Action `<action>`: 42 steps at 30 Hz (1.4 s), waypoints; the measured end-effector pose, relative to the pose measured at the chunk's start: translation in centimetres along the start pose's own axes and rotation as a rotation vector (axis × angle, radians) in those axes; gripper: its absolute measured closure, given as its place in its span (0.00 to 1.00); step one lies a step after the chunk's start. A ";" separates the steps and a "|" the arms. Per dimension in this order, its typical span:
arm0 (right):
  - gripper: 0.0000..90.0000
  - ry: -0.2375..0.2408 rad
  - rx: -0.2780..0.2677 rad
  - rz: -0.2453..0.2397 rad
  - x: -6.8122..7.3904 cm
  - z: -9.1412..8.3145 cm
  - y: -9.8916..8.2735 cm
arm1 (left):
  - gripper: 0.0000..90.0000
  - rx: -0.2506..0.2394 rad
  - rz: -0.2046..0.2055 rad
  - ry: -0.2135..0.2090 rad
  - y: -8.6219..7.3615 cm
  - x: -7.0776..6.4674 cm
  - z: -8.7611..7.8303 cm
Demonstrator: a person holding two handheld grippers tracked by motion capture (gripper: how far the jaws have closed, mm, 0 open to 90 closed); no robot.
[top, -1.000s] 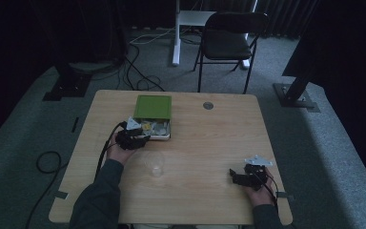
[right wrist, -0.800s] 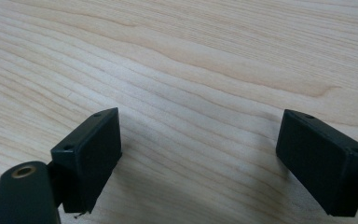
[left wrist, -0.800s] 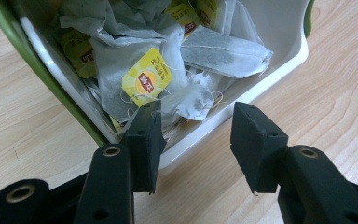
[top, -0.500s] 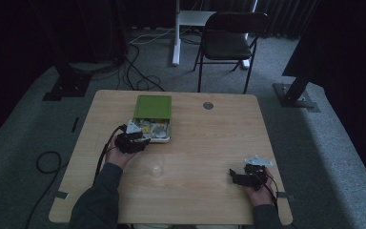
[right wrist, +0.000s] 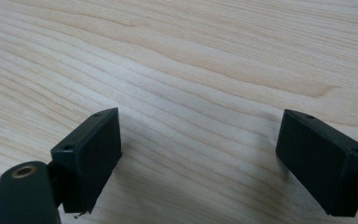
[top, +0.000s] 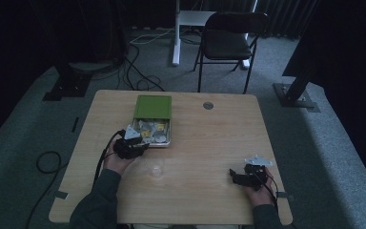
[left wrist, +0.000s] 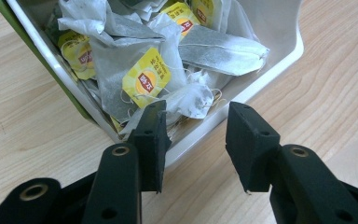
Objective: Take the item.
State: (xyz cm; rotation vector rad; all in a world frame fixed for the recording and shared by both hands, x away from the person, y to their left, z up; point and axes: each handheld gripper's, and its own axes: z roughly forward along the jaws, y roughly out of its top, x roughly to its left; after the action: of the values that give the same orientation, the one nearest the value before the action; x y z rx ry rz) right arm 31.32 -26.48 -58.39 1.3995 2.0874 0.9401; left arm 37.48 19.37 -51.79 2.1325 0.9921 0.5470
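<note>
Pale wood-grain laminate on the worktop point(top: 195, 143), rectangular with rounded corners, smooth and matt, fine wavy lines running across it in both gripper views. Grey carpet underneath, black drapes behind, a dark folding chair point(top: 228, 40) and a white stand leg point(top: 176, 33) beyond the far edge, black cables looping over the floor at the left. Small round metal grommet point(top: 208, 105) set into the wood near the far edge.

Green-lidded box point(top: 153, 106) at the left of centre, lid hinged back and flat, white plastic tray point(left wrist: 279, 60) with glossy rounded rim below it. Heaped inside, tea bags point(left wrist: 144, 70): thin translucent paper, crumpled and soft, threads trailing, square yellow tags with a red mark. Clear small cup-like thing point(top: 156, 168) near the middle of the wood, too faint to make out.

Left tool point(left wrist: 198, 135) at the near corner of the tray, blocky black matt jaws apart and just now narrowing, one jaw tip over the rim against the crumpled paper, the other outside over the wood; nothing clamped. Right tool point(right wrist: 200, 154) well apart at the right front, held low over bare wood, jaws spread wide with nothing between them
</note>
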 end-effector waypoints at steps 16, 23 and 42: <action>0.15 -0.001 -0.001 0.000 0.0 0.0 0.0 | 0.78 -0.024 -0.023 0.051 1.3 0.1 0.6; 0.15 -0.001 0.000 0.001 0.0 0.0 0.0 | 0.79 -0.015 -0.032 0.053 1.2 0.3 0.9; 0.15 -0.001 -0.001 0.001 0.0 0.0 0.0 | 1.00 -0.006 -0.028 0.058 1.2 0.4 0.8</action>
State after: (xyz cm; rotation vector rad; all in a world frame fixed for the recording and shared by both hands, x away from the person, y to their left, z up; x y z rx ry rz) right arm 31.33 -26.47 -58.39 1.4004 2.0860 0.9401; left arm 38.84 18.83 -51.34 2.1053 1.0491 0.6004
